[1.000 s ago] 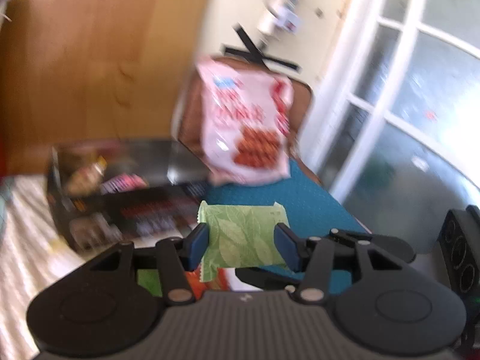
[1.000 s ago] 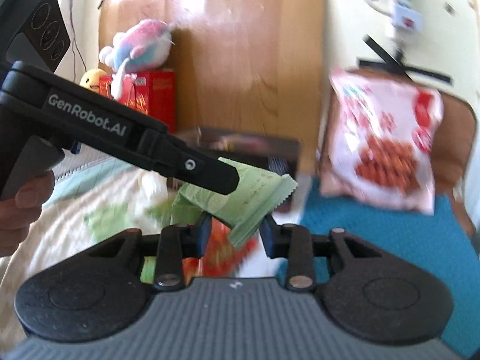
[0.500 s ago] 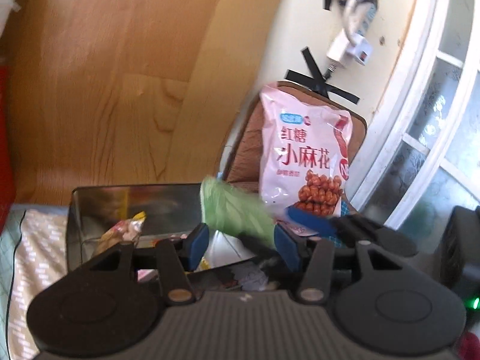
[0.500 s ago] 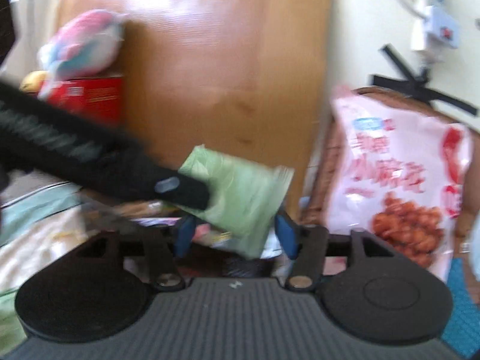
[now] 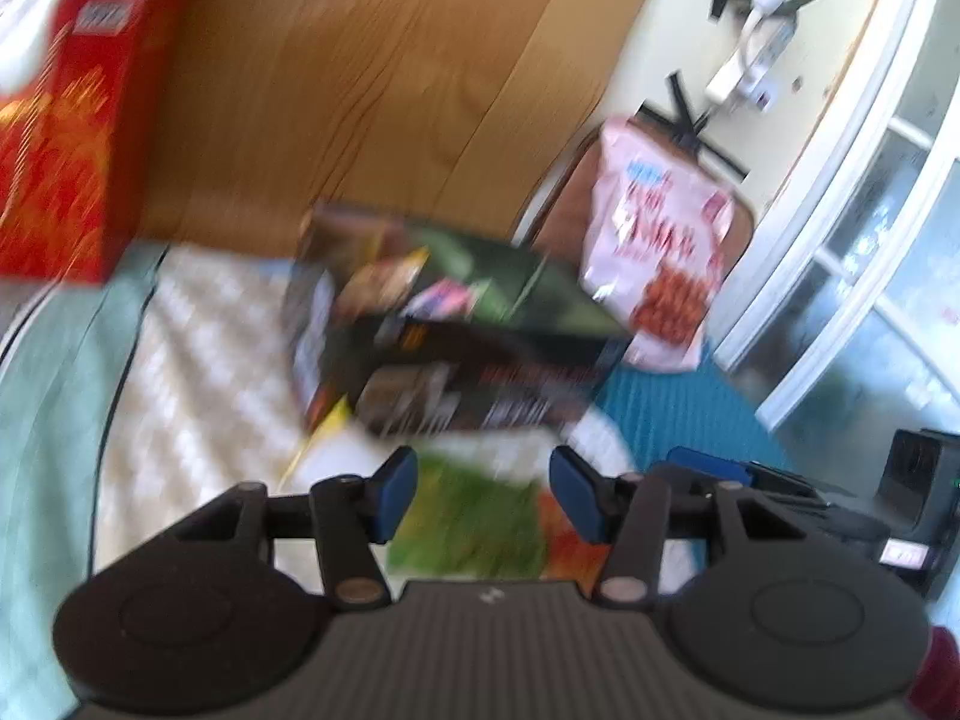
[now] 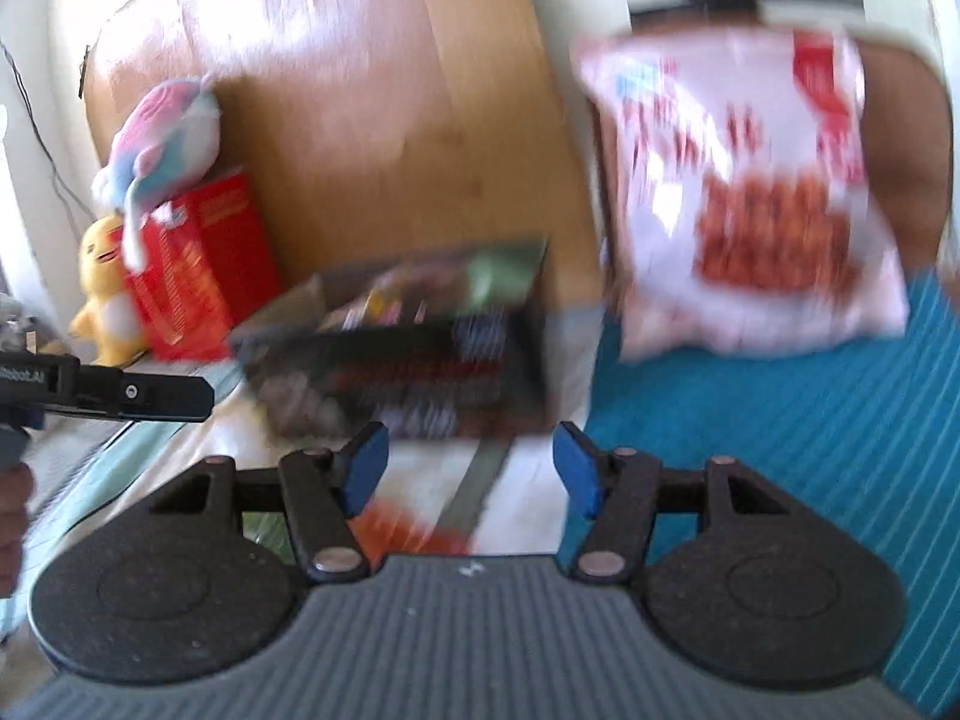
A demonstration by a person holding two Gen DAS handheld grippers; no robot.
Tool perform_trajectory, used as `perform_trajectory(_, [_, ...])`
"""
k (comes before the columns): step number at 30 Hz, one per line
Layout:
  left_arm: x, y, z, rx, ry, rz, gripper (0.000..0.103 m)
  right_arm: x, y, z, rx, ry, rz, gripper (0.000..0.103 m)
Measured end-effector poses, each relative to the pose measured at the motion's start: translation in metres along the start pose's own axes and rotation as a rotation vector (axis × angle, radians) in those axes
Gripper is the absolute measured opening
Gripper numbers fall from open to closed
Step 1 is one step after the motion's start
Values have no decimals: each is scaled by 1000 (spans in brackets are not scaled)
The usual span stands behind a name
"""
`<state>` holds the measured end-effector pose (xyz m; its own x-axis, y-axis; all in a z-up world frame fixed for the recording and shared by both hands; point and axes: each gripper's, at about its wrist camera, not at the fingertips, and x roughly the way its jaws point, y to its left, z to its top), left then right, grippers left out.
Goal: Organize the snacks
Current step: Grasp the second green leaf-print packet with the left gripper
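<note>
A dark open box holding several small snack packets stands on the bed; it also shows in the right wrist view. A green packet lies inside it at the far right. My left gripper is open and empty above a green snack packet and an orange one lying on the bed. My right gripper is open and empty in front of the box. A big pink snack bag leans at the back right. Both views are blurred.
A red box with a plush toy on top and a yellow plush stand at the back left by a wooden headboard. A teal mat lies to the right. A window is at far right.
The green packet that my right gripper carried is out of its jaws and now lies in the box. Both grippers have pulled back from the box; the right jaws have opened wider.
</note>
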<state>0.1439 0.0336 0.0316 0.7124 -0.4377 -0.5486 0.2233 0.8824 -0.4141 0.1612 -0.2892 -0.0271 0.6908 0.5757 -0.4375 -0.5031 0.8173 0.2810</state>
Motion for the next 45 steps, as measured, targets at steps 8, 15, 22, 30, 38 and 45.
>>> perform_trajectory(8, [-16,-1,-50,-10,80,4,49,12,43,-21,-31,149,124,45])
perform_trajectory(15, [-64,-8,-81,8,56,-45,50,-8,83,-22,-135,93,164,45])
perform_trajectory(22, [-99,13,-87,-106,23,-80,50,-46,82,-27,-136,39,241,46])
perform_trajectory(30, [-71,9,-93,-155,101,-133,50,-40,128,-60,-388,98,188,46])
perform_trajectory(38, [-77,3,-98,-140,86,-127,48,-30,147,-69,-413,122,208,39])
perform_trajectory(45, [-115,17,-85,-141,-16,-50,48,-13,164,-62,-347,128,307,37])
